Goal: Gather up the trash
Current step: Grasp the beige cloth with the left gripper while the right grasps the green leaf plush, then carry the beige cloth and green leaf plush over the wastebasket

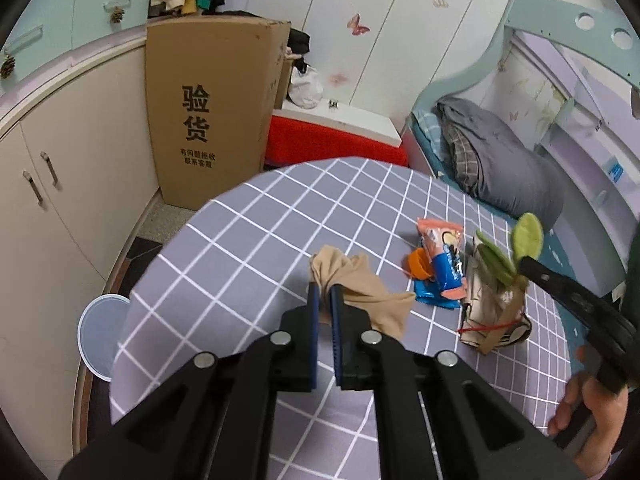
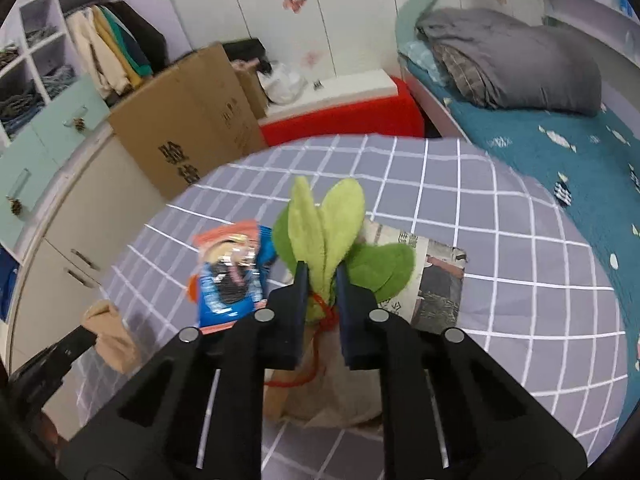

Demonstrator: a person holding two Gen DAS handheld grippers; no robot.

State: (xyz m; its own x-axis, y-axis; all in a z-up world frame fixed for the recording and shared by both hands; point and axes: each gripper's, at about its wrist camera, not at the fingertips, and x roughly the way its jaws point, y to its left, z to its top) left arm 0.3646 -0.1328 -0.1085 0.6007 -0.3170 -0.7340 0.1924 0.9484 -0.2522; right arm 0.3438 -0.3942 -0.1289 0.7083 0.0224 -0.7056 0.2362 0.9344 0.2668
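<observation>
trash split btwn both: left gripper (image 1: 325,292) pinching beige stocking (image 1: 360,292) off surface (image 1: 248,240); right gripper (image 2: 323,276) clamped on leaf bundle (image 2: 324,232), likely for bin (image 1: 102,332) at 9 o'clock.

Beige stocking (image 1: 360,288), grey checked tablecloth (image 1: 248,248)

Even indoor light, fisheye-warped edges

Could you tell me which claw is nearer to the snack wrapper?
Left, by a small margin. The left claw, shut on the stocking, sits beside the wrapper; the right claw grips the felt plant just past it.
</observation>
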